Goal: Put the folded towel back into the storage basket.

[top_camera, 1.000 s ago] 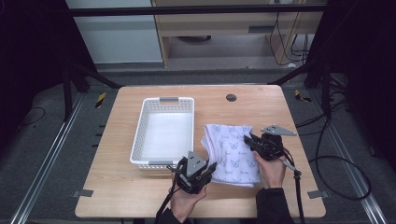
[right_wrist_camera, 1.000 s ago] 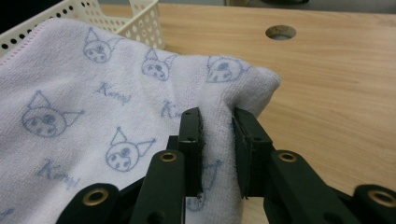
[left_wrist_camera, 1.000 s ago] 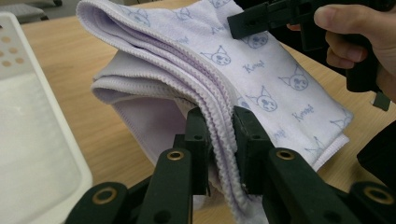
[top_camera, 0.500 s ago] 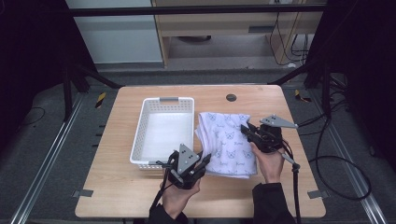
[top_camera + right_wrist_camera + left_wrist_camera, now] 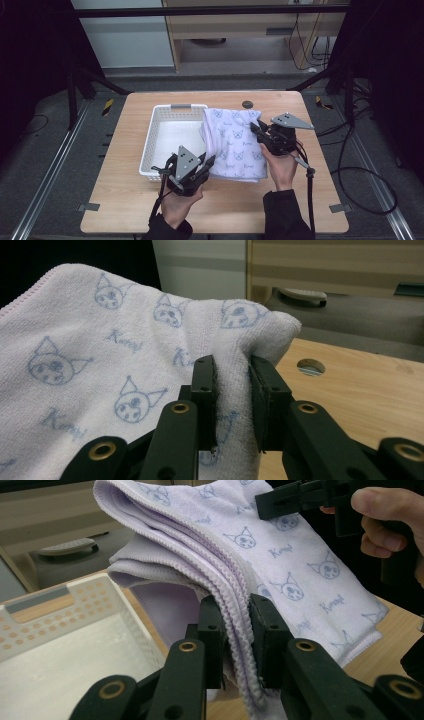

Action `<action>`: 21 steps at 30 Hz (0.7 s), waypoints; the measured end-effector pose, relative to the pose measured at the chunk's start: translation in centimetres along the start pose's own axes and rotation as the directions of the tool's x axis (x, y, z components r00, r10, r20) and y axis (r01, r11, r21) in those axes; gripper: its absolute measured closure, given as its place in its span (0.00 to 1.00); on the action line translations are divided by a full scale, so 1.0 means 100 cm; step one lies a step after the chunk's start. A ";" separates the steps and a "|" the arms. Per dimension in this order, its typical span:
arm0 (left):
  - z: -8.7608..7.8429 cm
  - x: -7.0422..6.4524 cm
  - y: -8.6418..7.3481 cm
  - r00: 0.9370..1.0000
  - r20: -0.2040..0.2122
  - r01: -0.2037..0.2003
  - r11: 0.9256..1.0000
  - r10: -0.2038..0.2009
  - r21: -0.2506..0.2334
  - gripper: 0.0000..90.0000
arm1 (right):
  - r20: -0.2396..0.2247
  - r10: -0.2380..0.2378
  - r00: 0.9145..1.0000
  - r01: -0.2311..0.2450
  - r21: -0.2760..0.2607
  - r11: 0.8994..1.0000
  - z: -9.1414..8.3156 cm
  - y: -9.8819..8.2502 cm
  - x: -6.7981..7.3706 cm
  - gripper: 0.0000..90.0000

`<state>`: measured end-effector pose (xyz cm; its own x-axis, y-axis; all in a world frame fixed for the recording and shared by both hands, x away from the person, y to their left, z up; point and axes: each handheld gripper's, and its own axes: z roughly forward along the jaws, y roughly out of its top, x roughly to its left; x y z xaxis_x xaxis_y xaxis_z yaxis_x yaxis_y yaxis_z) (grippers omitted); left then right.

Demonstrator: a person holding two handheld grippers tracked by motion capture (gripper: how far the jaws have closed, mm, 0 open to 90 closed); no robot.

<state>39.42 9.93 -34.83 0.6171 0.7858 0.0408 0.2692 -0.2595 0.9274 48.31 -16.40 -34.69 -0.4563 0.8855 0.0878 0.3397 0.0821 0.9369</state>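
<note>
While the folded towel (image 5: 234,144) hangs between both grippers above the table (image 5: 300,200), just right of the white basket (image 5: 170,145), the job looks about half done: towel folded and gripped, not yet in the basket, which has nothing in it. What's left, by my guess, is carrying it left over the basket, lowering and letting go.

Left gripper (image 5: 207,162) sits at the towel's near-left corner, jaws clamped tight on the stacked hemmed edges, clear in the left gripper view (image 5: 235,630). Right gripper (image 5: 256,131) holds the far-right edge, jaws pinched on a bunched fold of cloth, seen close in the right gripper view (image 5: 232,385).

Both hands come in from the near side, left hand (image 5: 180,202) low by the table's front edge, right hand (image 5: 280,167) further forward, grippers pointing inward at the towel. The towel's left edge overlaps the basket's right rim in the high view.
</note>
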 end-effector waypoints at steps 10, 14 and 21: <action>-0.015 0.018 0.004 0.999 -0.035 0.005 1.000 -0.006 -0.015 0.85 | -0.010 -0.016 1.000 0.016 -0.029 0.999 0.008 0.015 0.018 0.83; -0.021 0.026 0.006 0.999 -0.048 0.000 1.000 -0.001 -0.017 0.85 | -0.015 -0.024 1.000 0.023 -0.039 0.999 0.013 0.021 0.027 0.83; -0.027 0.040 0.006 0.997 -0.063 0.031 0.999 -0.032 -0.022 0.85 | -0.019 -0.032 0.999 0.031 -0.053 0.998 0.025 0.027 0.039 0.83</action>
<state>40.05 14.47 -33.07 0.5603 0.8276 0.0341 0.2715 -0.2224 0.9364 49.44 -11.57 -32.67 -0.4827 0.8734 0.0641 0.2811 0.0852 0.9559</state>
